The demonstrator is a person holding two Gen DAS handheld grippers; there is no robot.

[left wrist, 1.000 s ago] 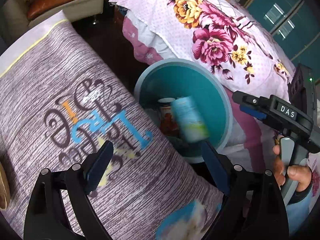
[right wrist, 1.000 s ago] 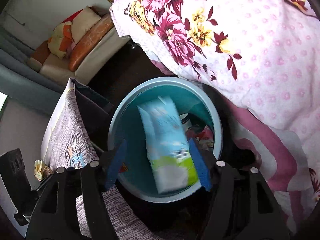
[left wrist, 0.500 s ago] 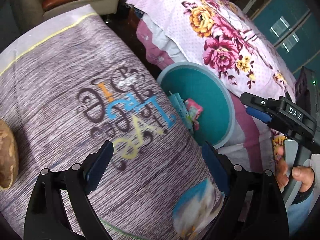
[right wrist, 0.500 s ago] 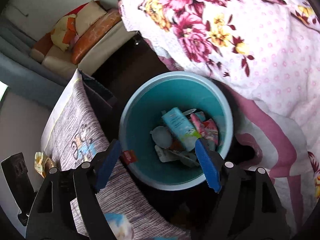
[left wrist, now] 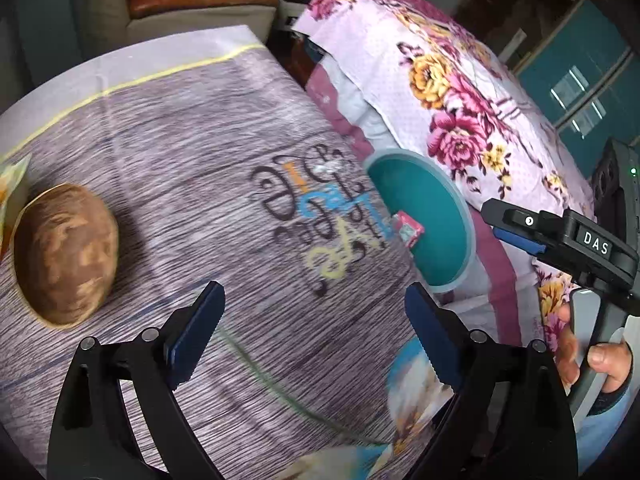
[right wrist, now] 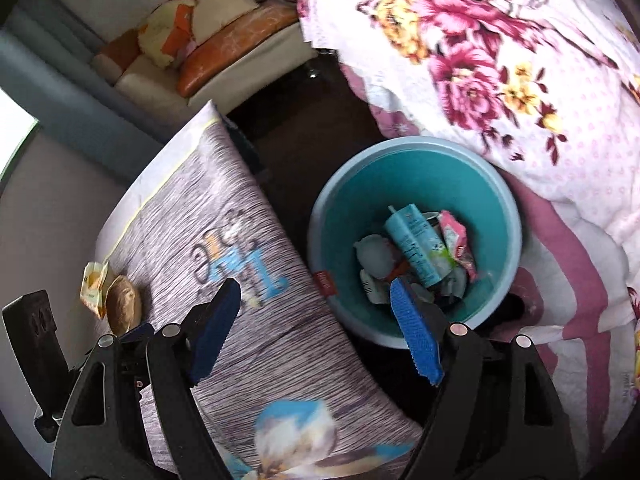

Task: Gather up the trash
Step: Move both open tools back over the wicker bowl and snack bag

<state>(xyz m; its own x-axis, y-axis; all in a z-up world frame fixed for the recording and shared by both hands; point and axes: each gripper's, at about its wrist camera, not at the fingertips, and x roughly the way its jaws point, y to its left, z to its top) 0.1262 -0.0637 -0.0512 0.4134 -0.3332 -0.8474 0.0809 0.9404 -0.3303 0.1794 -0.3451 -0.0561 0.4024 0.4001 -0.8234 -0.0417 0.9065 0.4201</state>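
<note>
nearest, the left gripper [left wrist: 314, 330] is held over the counter [left wrist: 180, 152], its jaws wide apart with nothing between them. the right gripper [right wrist: 316, 330] is held over the edge of the counter and the bin [right wrist: 500, 196], and its jaws are wide apart and empty too. a hand [left wrist: 592, 356] is seen at the right of the left view, wrapped round the grip of the right gripper.

the counter is covered by a cloth [right wrist: 224, 248] with grey streaks, painted letters and a blue and white flower. on the cloth, off to the left, a brown lump [left wrist: 66, 254] is laid, and a yellow and white wrapper [right wrist: 94, 282] is seen just beside it.

the bin is set on the dark floor [right wrist: 316, 124], just beside the counter and against the bed [right wrist: 520, 60]. the trash is found in the bottom of the bin: a blue carton [right wrist: 416, 246] is laid across the heap, a pink packet [right wrist: 458, 244] is touching it on the right, and a grey crumpled thing [right wrist: 374, 256] is on its left.

the bed is covered by a pink sheet with big flowers. farther off, a sofa [right wrist: 240, 60] with cushions is seen.
</note>
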